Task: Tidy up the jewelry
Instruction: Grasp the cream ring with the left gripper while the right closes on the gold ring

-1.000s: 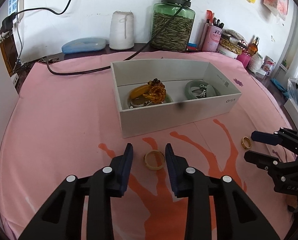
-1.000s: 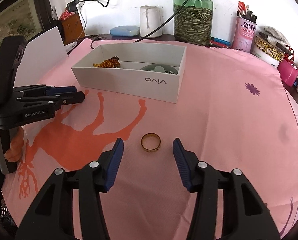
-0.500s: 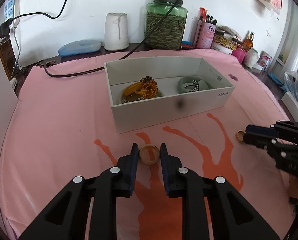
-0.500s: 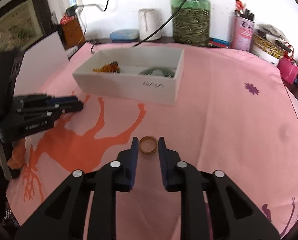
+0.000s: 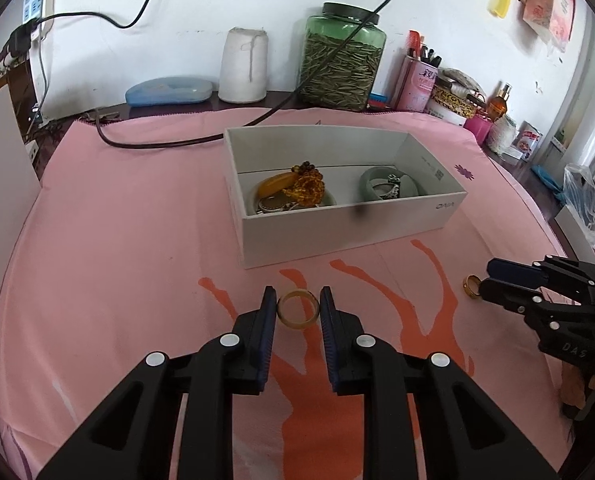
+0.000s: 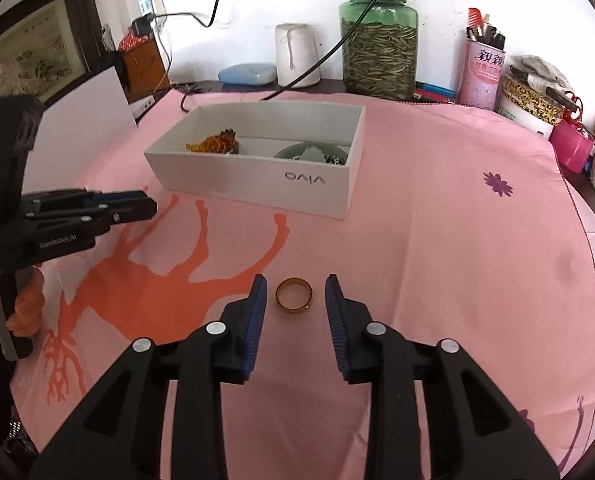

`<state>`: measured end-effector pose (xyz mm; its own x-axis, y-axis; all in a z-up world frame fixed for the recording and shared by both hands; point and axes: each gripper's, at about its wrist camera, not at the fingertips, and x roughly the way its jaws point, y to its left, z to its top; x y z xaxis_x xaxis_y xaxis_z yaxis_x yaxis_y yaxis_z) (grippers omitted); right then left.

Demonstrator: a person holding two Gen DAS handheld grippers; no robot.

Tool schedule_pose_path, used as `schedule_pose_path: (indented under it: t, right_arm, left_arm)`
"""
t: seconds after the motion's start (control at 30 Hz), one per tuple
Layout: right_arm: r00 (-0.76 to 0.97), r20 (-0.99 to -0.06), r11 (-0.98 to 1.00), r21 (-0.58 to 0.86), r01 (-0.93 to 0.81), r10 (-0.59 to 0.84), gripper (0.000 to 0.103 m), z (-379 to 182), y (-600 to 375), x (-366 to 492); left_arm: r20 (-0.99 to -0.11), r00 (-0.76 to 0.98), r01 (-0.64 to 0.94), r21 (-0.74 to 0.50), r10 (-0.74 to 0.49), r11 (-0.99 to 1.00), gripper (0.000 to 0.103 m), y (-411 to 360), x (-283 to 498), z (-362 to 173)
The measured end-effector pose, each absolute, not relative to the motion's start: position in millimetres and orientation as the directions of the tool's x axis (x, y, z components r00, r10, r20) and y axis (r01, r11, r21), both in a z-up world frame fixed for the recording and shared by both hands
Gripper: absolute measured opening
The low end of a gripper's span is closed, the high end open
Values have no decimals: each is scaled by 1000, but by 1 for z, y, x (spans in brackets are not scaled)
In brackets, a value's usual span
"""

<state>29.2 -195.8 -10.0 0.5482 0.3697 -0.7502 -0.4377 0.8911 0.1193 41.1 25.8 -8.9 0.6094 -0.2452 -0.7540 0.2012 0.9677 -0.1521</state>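
The left gripper pinches a pale amber ring on the pink-clothed tabletop; the right gripper, jaws opening, straddles an untouched gold ring.

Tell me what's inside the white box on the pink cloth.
The white box holds an amber bead bracelet, an orange bangle and a grey-green bangle with silver pieces. Its near wall hides whatever lies lower.
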Motion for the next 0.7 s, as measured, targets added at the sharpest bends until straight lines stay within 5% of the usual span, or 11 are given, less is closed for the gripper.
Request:
schedule_pose_path:
  t: [0.7]
  right_arm:
    - [568, -753, 908, 90, -410, 331, 41, -11, -197, 34]
  left_arm:
    - [-777, 602, 176, -93, -181, 980, 22, 25, 43, -16]
